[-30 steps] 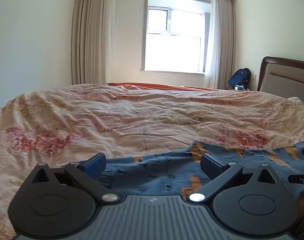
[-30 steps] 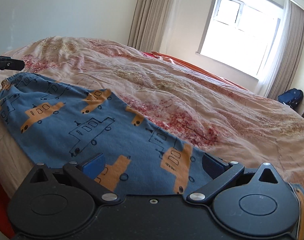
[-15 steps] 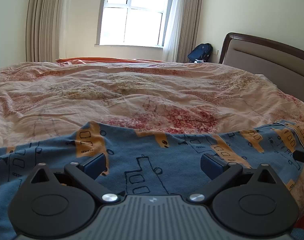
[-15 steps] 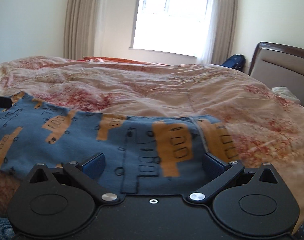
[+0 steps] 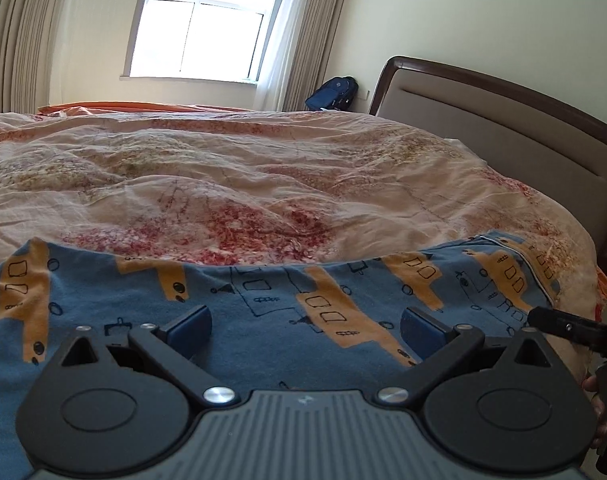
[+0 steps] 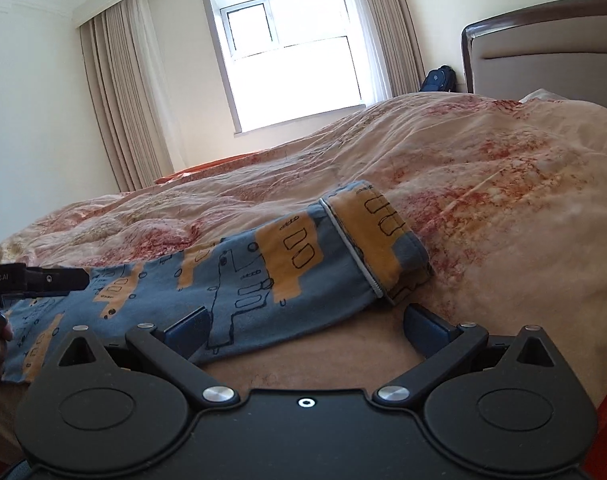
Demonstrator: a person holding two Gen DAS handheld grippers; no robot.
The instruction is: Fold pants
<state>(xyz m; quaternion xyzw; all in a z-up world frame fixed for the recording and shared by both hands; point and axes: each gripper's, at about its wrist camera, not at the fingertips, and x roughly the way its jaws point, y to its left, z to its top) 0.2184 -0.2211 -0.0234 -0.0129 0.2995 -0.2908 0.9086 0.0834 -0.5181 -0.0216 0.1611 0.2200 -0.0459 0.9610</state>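
The pants, blue with orange vehicle prints, are laid flat along the near edge of the bed, on top of the floral quilt. In the right wrist view the waistband end is seen pointing toward the headboard, with the fabric running off to the left. Beyond the far edge of the pants, loads of bare quilt is left open all the way to the window. Only a thin strip of bedding is left on the near side.

The left gripper is held with its jaws spread wide over the pants, nothing pinched. The right gripper is likewise spread apart, one finger over the fabric, the other over bare quilt.

Writing-wise, "nRobot.AI" can be read on the left gripper's body in the right wrist view. A blue backpack is parked by the curtain; any logo on it is too small to make out.
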